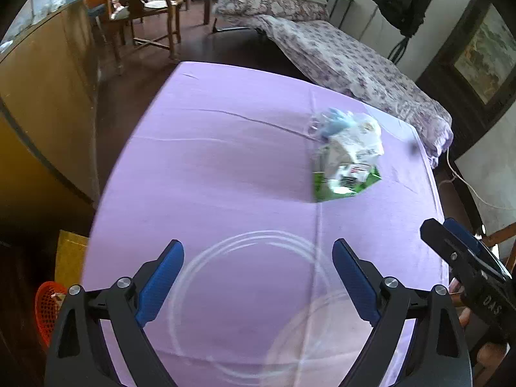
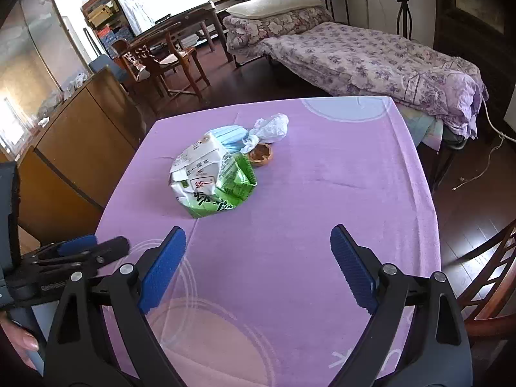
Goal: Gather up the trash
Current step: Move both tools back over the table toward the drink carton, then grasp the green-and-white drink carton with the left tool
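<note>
I hold both grippers low at the near edge of the purple table [image 2: 322,193], the left gripper [image 1: 258,277] and the right gripper [image 2: 258,267] each spread wide and empty. The trash pile [image 2: 219,174] sits mid-frame in the right view: crumpled carton, blue mask [image 2: 232,135], plastic wrap [image 2: 271,127], small brown cup [image 2: 260,154]. My worry: a careless grab at the carton could scatter the loose bits or tip the cup.
</note>
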Available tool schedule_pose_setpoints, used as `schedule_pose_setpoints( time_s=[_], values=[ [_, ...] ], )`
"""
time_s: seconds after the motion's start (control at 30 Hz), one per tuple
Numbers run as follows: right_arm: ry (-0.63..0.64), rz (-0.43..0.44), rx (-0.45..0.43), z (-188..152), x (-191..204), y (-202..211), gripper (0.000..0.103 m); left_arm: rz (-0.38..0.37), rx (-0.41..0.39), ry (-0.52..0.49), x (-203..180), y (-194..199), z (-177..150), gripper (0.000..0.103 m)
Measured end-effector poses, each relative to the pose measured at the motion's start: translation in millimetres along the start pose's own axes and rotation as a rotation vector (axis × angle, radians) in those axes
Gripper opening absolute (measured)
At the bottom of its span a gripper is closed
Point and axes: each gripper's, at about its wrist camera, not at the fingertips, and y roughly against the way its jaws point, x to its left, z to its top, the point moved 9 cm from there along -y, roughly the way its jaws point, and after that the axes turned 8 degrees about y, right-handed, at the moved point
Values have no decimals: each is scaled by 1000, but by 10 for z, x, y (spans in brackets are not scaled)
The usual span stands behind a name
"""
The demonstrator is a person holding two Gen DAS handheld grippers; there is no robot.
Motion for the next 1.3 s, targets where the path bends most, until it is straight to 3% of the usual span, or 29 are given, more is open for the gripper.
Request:
schedule_pose_setpoints(
  time_s=[0.63,1.0,1.2,1.3],
  values=[
    [-110,-91,-38,29,-443,96,91,-72,53,42,-635,-318,110,95],
    [-195,-130,-83,78,-794,220,91,-25,57,48,-748,-557,201,95],
    [-254,-127,-95,85,-922,233,91,31,8,123,-734,-739,378,95],
    [-253,-135,-103,88,-932,238,91,16,18,163,-771,-825,434,95]
  ],
)
